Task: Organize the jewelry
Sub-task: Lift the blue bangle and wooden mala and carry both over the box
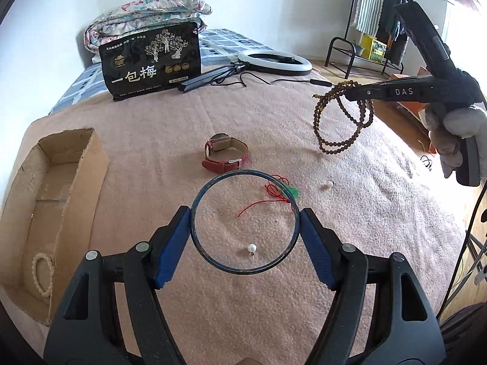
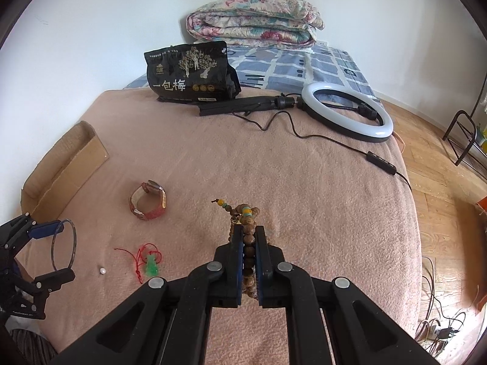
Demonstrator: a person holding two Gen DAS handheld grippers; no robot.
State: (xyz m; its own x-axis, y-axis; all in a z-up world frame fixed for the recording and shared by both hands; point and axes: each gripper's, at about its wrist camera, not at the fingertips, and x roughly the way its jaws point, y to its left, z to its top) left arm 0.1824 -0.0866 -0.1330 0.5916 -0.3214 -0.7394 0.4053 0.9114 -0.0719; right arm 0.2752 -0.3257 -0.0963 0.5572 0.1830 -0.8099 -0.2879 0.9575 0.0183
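Left gripper [image 1: 245, 222] clamps the dark bangle [image 1: 243, 179] across its width, jaws wide. Right gripper [image 2: 249, 243] is closed on the wooden bead strand [image 1: 341, 121], loops hanging clear. Cardboard box [image 1: 73, 152], at 9 o'clock, probably receives both; 1 beaded bracelet [image 1: 41, 270] is already inside.

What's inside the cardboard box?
In the cardboard box, a pale bead bracelet lies in the near compartment. The far compartment looks bare as far as it shows, but the box's near wall hides part of the floor.

Fuzzy pink blanket [image 1: 243, 115], matt cardboard box [image 1: 70, 164], seemingly wooden beads [image 1: 344, 124].
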